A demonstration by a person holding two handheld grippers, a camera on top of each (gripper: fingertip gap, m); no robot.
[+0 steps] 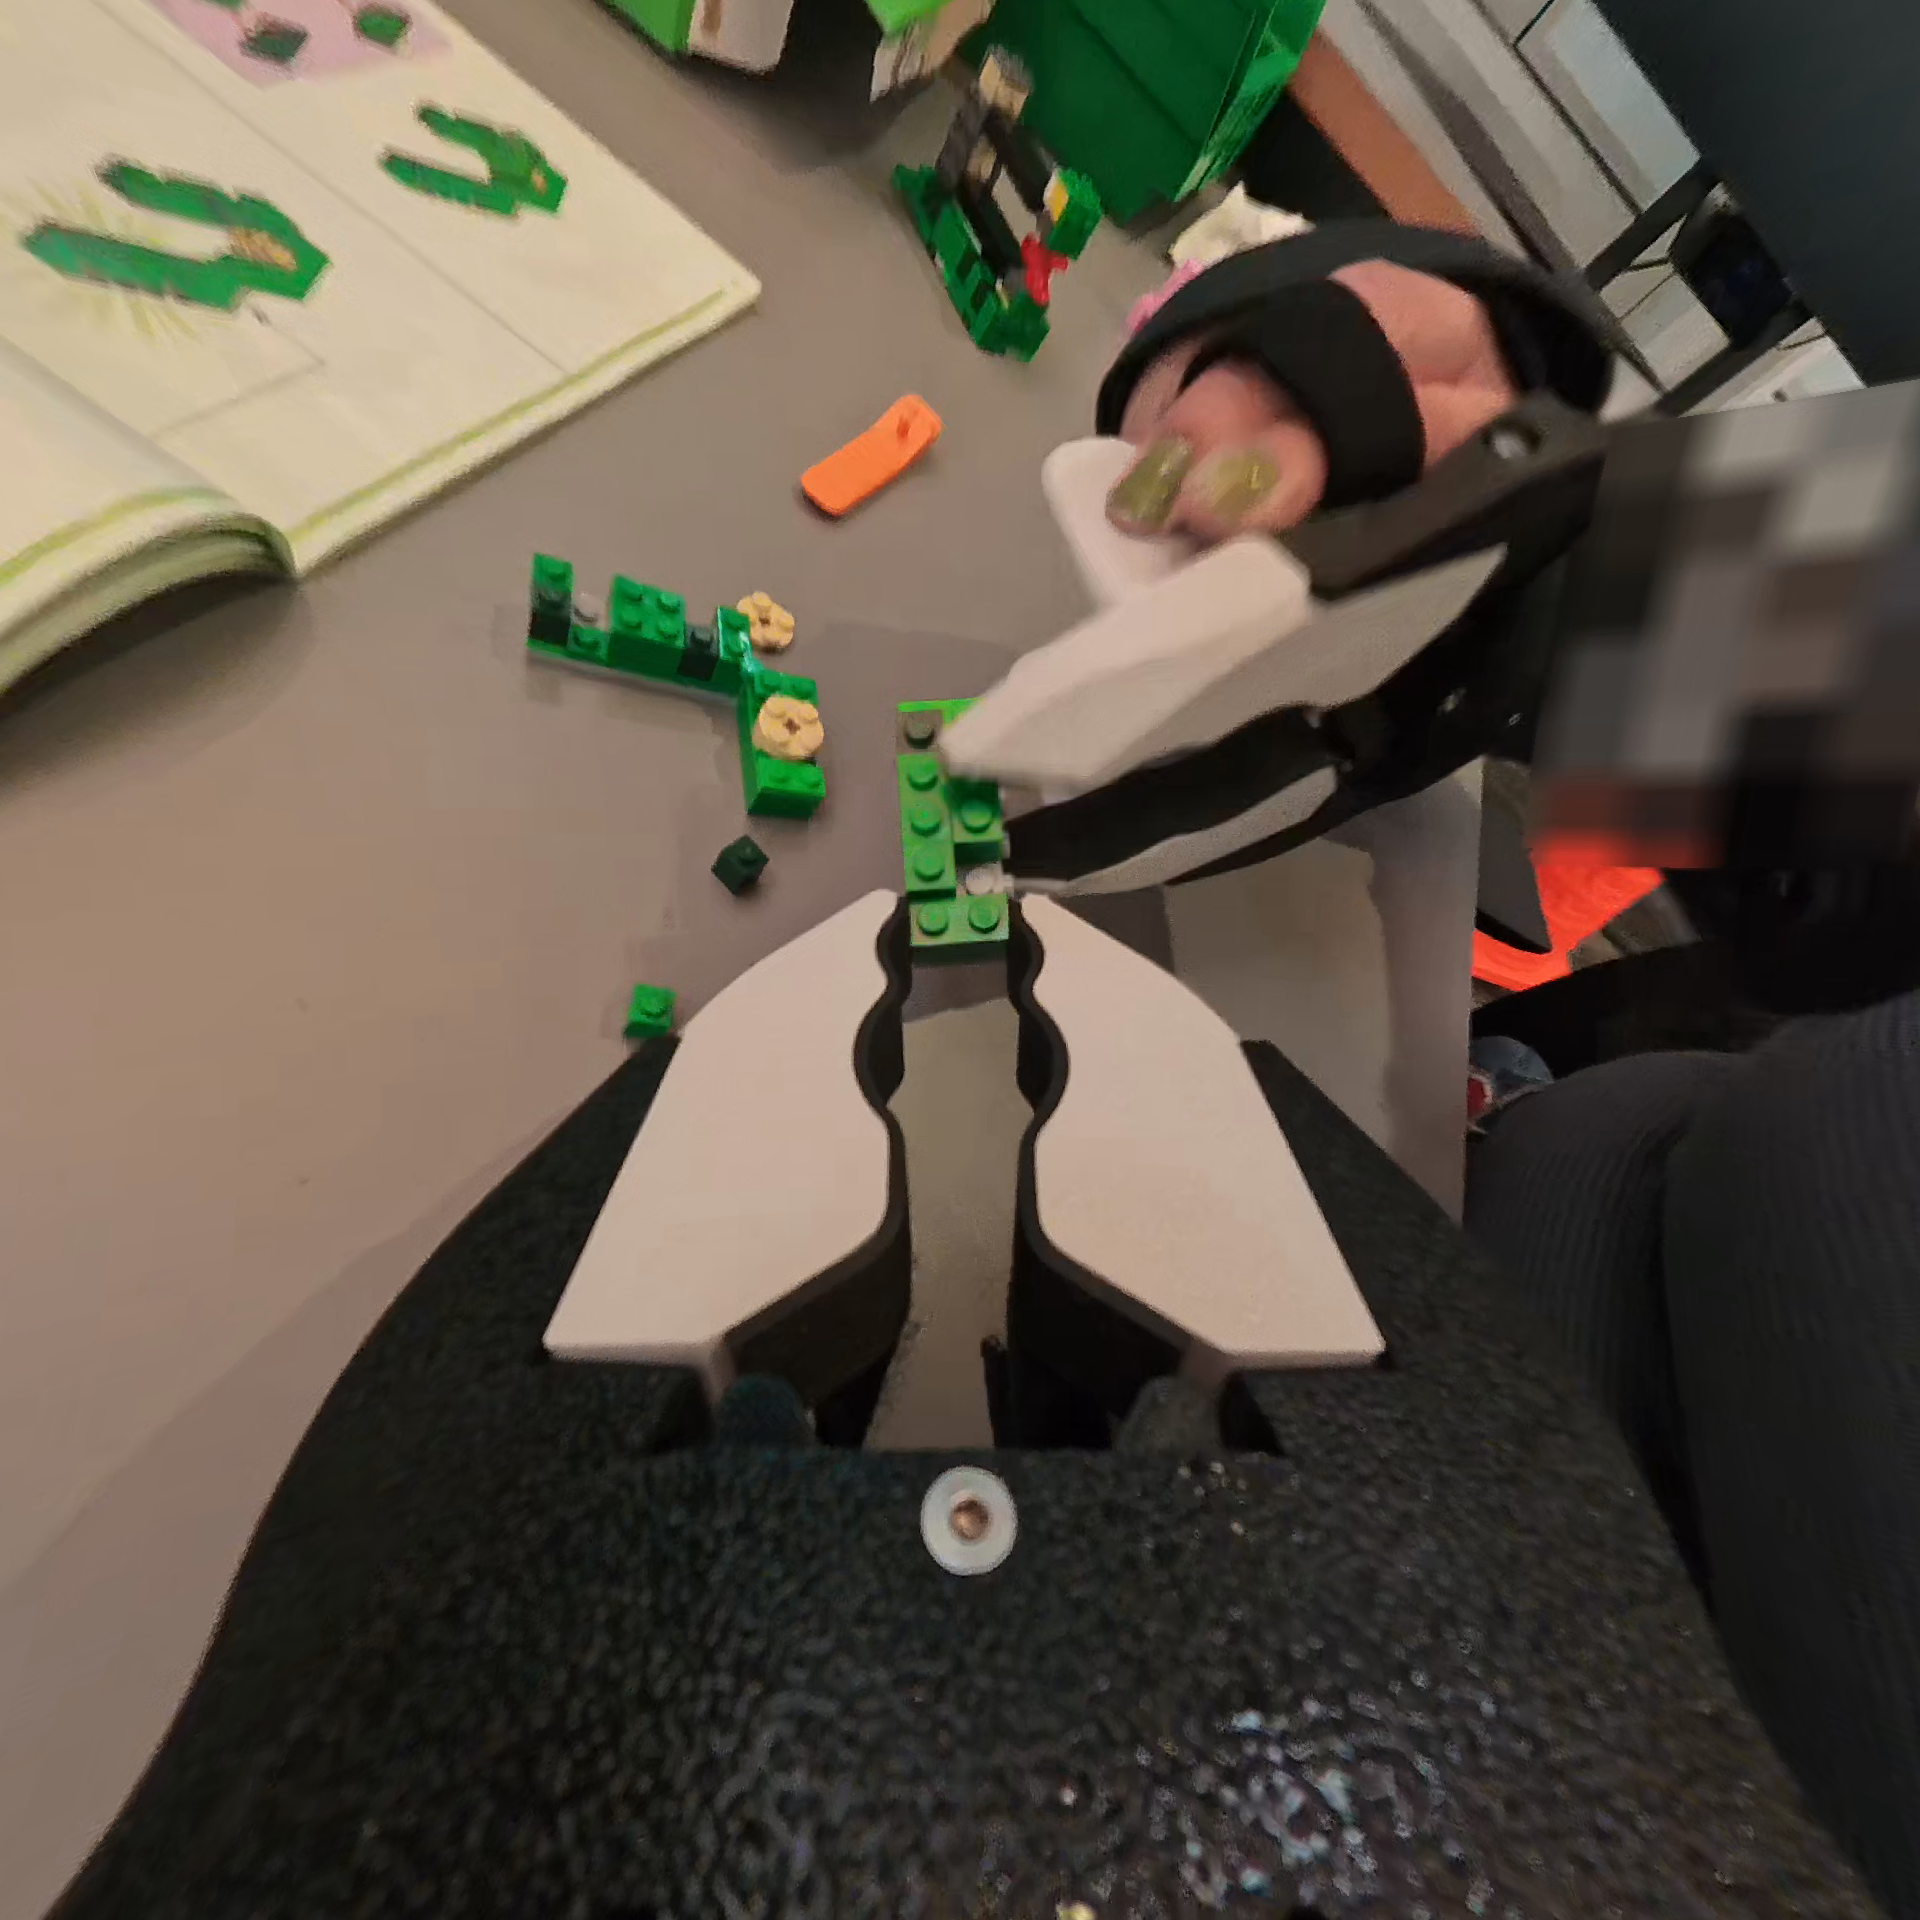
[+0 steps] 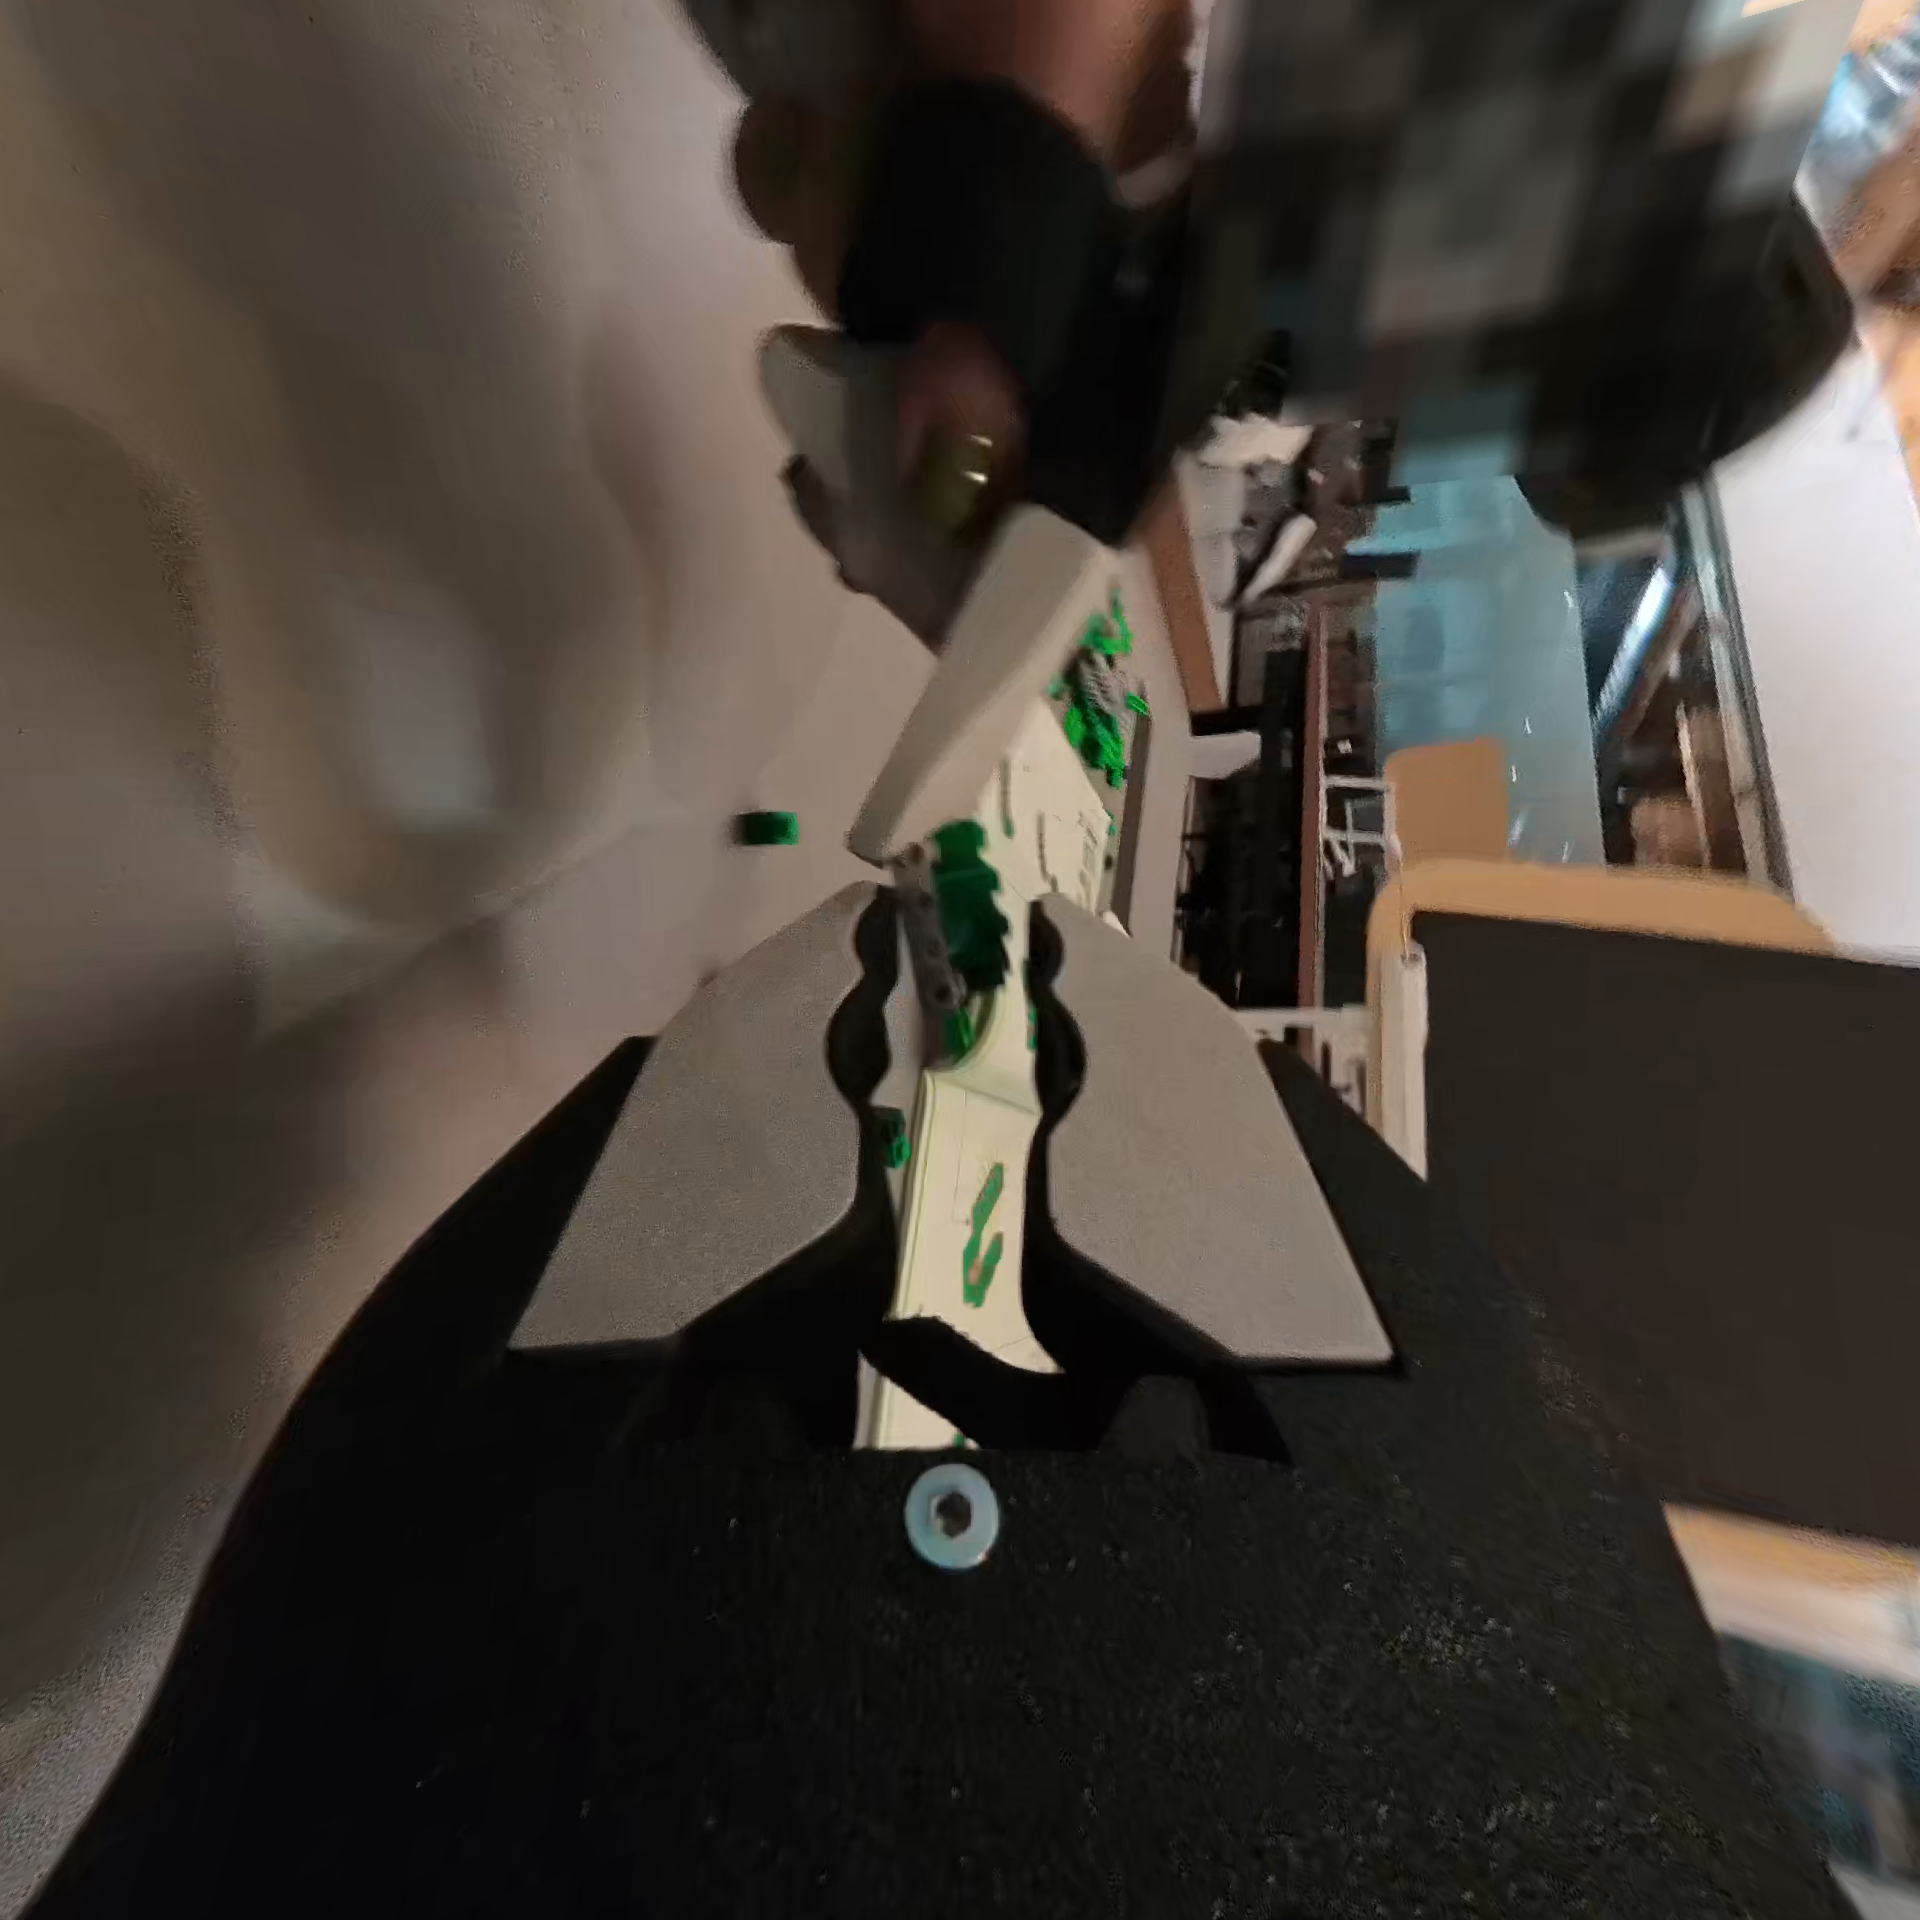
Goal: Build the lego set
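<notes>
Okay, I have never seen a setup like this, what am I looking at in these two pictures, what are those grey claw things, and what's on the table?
Each picture comes from a camera mounted on a hand-held gripper, looking along its two grey fingers. A person holds one in each hand.

In the left wrist view, the left hand-held gripper clamps the near end of a green Lego strip, while the right hand-held gripper reaches in from the right onto the same strip.

The right wrist view is tilted and blurry.

On the grey table lie an open instruction booklet, a partly built green piece, loose bricks and an orange tool.
</notes>
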